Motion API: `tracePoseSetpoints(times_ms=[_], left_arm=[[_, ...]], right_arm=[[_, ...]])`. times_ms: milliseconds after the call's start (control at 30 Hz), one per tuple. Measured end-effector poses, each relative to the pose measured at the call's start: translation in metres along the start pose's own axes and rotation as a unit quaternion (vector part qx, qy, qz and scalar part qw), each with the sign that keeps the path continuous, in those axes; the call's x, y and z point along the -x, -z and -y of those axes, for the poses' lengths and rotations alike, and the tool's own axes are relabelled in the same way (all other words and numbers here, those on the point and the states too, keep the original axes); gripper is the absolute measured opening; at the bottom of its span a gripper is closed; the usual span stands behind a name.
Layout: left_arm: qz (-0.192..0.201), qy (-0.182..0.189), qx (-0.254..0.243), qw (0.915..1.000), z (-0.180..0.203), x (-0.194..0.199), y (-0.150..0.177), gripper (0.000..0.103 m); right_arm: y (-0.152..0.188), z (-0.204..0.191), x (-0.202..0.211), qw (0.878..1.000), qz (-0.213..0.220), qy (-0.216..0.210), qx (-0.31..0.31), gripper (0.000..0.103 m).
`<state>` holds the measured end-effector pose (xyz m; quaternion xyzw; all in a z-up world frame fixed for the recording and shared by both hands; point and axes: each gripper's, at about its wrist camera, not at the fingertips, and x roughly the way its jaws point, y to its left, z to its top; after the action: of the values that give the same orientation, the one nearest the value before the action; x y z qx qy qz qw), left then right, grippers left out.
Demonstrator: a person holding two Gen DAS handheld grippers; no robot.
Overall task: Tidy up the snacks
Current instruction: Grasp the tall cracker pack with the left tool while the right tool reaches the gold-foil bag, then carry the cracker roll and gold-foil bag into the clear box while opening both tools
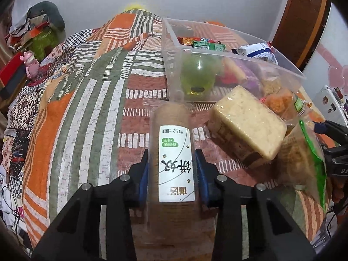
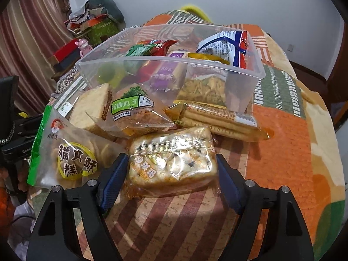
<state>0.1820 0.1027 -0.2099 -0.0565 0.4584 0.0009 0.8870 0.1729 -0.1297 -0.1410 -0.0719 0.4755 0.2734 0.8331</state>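
Note:
My left gripper is shut on a tube-shaped sleeve of round crackers with a white label, its blue pads pressing both sides. My right gripper is open, and a clear pack of sachima rice cake lies on the blanket between its fingers. Just beyond stands a clear plastic bin holding several snack packs. In front of the bin lie a noodle-ball bag, stick biscuits, a cat-ear crisp bag and a pale cracker block. The same clear bin shows in the left wrist view.
Everything rests on a bed with a patchwork blanket in orange, green and white. Past its left edge are a green box, a pink toy and a red box. A wooden door frame stands at the right.

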Motion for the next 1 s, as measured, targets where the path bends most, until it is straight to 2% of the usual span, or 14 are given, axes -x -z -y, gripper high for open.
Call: tracePoseSetpoints(times_ms=[167,300,533,767,1000], left_arm=[[0.004,-0.007,-0.009,0.9999,0.005,0.008,0.006,0.036],[0.004,0.006,-0.005,1.0000,0.006,0.018,0.013,0.036],[0.033,0.004,-0.001,0.9995,0.009,0.046,0.010,0.036],[0.067,0.004,-0.007,0.9977,0.016,0.070,-0.004,0.036],[0.097,0.007,-0.011,0.9952,0.023,0.081,-0.034,0.036]], right_arm=[[0.004,0.007,0.006,1.000,0.006,0.004,-0.012,0.070],[0.007,0.013,0.017,1.000,0.014,0.014,-0.021,0.070],[0.007,0.030,0.042,0.998,0.039,0.025,-0.040,0.070],[-0.005,0.035,0.067,0.995,0.075,0.032,-0.048,0.070],[-0.031,0.031,0.081,0.992,0.118,0.034,-0.041,0.070]])
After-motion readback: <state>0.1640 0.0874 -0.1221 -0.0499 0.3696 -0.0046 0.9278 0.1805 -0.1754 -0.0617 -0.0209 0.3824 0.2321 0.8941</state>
